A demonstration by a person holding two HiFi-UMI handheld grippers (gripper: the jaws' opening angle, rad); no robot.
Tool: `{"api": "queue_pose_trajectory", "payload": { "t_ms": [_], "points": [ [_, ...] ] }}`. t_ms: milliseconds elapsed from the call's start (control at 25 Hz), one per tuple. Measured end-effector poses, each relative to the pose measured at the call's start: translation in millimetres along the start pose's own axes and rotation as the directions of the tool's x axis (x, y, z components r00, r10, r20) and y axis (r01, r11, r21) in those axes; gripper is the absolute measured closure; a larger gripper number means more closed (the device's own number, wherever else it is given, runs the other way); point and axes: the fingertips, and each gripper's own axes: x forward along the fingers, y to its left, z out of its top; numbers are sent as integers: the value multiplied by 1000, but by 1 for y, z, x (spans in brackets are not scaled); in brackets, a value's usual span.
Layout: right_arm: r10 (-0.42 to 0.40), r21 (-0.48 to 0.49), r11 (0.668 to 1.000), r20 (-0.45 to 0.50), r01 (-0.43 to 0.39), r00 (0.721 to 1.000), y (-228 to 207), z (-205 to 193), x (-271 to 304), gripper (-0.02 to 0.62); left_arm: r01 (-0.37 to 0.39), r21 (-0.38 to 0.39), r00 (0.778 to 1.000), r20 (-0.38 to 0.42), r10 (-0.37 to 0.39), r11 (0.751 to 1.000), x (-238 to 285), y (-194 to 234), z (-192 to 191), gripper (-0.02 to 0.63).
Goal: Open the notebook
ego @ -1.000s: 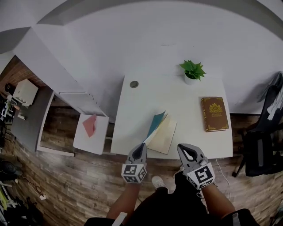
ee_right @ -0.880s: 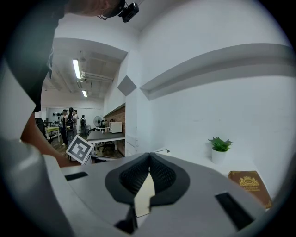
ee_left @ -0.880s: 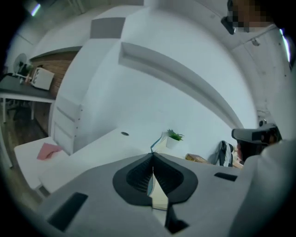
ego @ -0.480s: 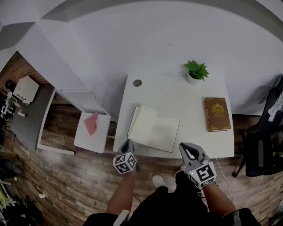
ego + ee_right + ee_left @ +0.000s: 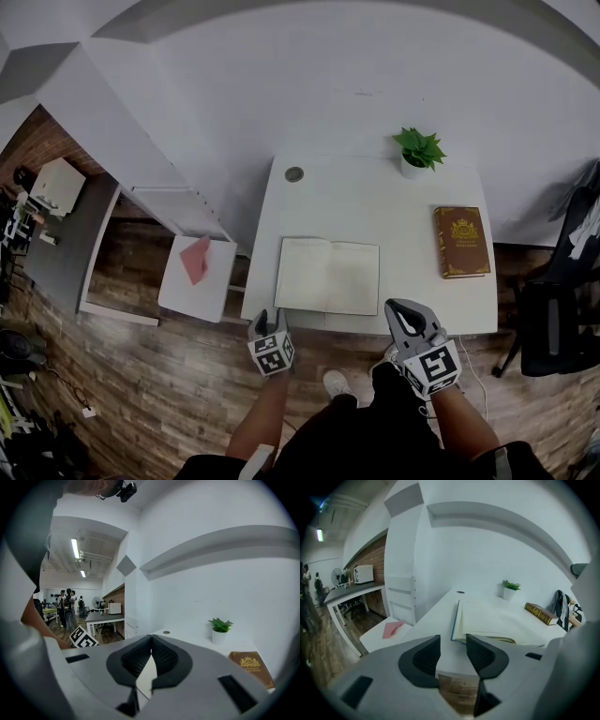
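Lying flat open mid-frame, the notebook looks finished; left gripper is opening on nothing, right gripper pinched together, empty.

The person is holding a grey, two-jaw hand-held gripper in each hand, side by side and well apart. The left hand-held gripper is pointing forward and tilting downward. Its dark ribbed jaws are opening, and nothing is standing between them. Its black-and-white marker cube is facing up toward the head. The right hand-held gripper is pointing forward, closer to level. Its jaw tips are meeting, with nothing between them. The left forearm and the right forearm are both reaching forward from the body.
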Motion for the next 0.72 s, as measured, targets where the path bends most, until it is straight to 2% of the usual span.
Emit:
{"api": "queue_pose_trajectory", "payload": {
  "t_ms": [160,280,400,520,600,720],
  "points": [
    [-2,-6,1000,17,2,1000,0,2,-1,594,27,57,991,127,-34,998,-27,-11,35,448],
    [-10,-9,1000,33,11,999,0,5,-3,594,72,107,970,225,-94,992,-46,-38,71,449],
    [-26,-7,1000,55,26,998,-2,12,-7,594,151,154,929,316,-193,977,-68,-75,108,465],
    [-49,-7,999,73,50,996,-5,18,-12,594,214,221,878,382,-286,952,-90,-114,137,542],
    [-66,-14,998,85,67,994,-8,25,-17,594,237,283,850,404,-339,930,-103,-137,147,590],
    [-96,-21,995,100,99,990,-12,35,-24,594,292,359,813,396,-428,887,-119,-166,154,600]
  ]
}}
